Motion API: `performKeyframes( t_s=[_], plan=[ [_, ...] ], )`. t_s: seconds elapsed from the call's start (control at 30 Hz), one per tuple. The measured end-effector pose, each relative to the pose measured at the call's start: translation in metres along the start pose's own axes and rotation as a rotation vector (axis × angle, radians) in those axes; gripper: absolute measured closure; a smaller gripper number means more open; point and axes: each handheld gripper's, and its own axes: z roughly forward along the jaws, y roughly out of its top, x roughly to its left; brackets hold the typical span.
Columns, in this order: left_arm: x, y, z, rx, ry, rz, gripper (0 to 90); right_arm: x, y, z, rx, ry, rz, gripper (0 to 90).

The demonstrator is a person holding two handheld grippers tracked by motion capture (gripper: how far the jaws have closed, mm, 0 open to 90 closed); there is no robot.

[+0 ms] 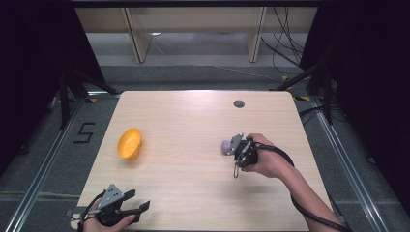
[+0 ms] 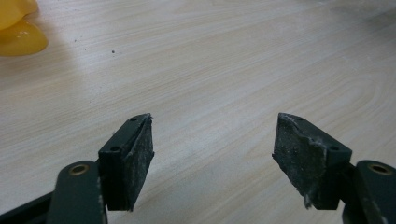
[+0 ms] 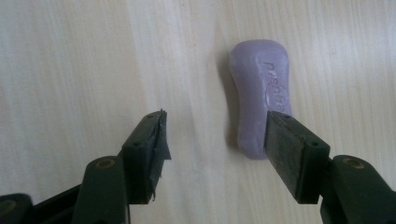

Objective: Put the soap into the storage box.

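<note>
A person's right gripper (image 1: 237,145) hangs over a small lilac bar of soap (image 1: 226,146) lying flat on the pale wood-grain table (image 1: 193,125), right of centre and roughly midway between the near and far edges. Seen from the right gripper view, the jaws stand apart with nothing between them, and the soap (image 3: 261,95) is not centred in the gap: it lies off toward the right-hand jaw, whose pad overlaps the bar's near end, while the left-hand jaw stands over bare wood. The bar's long axis runs nearly straight away from the gripper, parallel to the jaws, so its narrow width faces the opening. A small sideways shift toward the soap would likely be needed before the jaws could straddle it across that width.

The left gripper (image 1: 133,205) is held low at the table's near left edge, well apart from the soap; its jaws are also spread and empty, pointing across bare tabletop. A yellow plastic bowl (image 1: 129,143), tipped on its side, rests on the left part of the table, far from both grippers. The right hand is plainly the nearer one to the soap.
</note>
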Motion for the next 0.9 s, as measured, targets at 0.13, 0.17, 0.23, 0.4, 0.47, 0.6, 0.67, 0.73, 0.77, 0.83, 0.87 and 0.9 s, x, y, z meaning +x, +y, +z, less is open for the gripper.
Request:
performKeyframes(
  t_s=[0.13,0.17,0.23,0.4,0.47,0.6,0.67,0.73,0.77,0.83,0.87,0.9],
  plan=[
    [0.0,0.0,0.0,-0.003,0.001,-0.004,27.9,-0.012,0.004,0.004,0.003,0.019,0.01,38.3],
    [0.0,0.0,0.0,-0.004,0.002,-0.005,27.8,-0.014,0.005,0.005,0.001,0.022,0.011,38.2],
    [0.0,0.0,0.0,-0.004,0.002,-0.005,27.8,-0.017,0.006,0.005,0.034,0.032,0.048,38.3],
    [-0.001,0.0,0.0,-0.006,0.005,-0.022,27.8,-0.024,0.008,0.011,0.044,0.04,0.034,38.2],
    [-0.001,0.0,0.0,-0.008,0.008,-0.024,27.8,-0.03,0.011,0.017,0.031,0.041,-0.021,38.0],
    [0.0,0.0,0.0,-0.013,0.006,-0.01,27.7,-0.032,0.013,0.021,0.071,0.048,0.01,35.8],
    [0.0,0.0,-0.001,-0.014,0.006,-0.01,27.6,-0.034,0.015,0.024,0.071,0.049,0.002,35.4],
    [0.0,0.0,-0.001,-0.015,0.008,-0.009,27.6,-0.036,0.016,0.026,0.078,0.054,0.01,35.2],
    [0.0,0.0,0.0,-0.019,0.007,-0.009,27.6,-0.035,0.016,0.027,0.084,0.048,0.021,35.1],
    [0.0,0.0,0.0,-0.017,0.011,-0.01,27.6,-0.038,0.017,0.03,0.09,0.06,0.013,35.0],
    [-0.001,-0.001,0.0,-0.014,0.009,-0.033,27.5,-0.038,0.017,0.031,0.09,0.048,0.009,34.9],
    [-0.001,-0.001,0.0,-0.017,0.008,-0.029,27.5,-0.039,0.017,0.032,0.095,0.058,0.021,35.0]
  ],
)
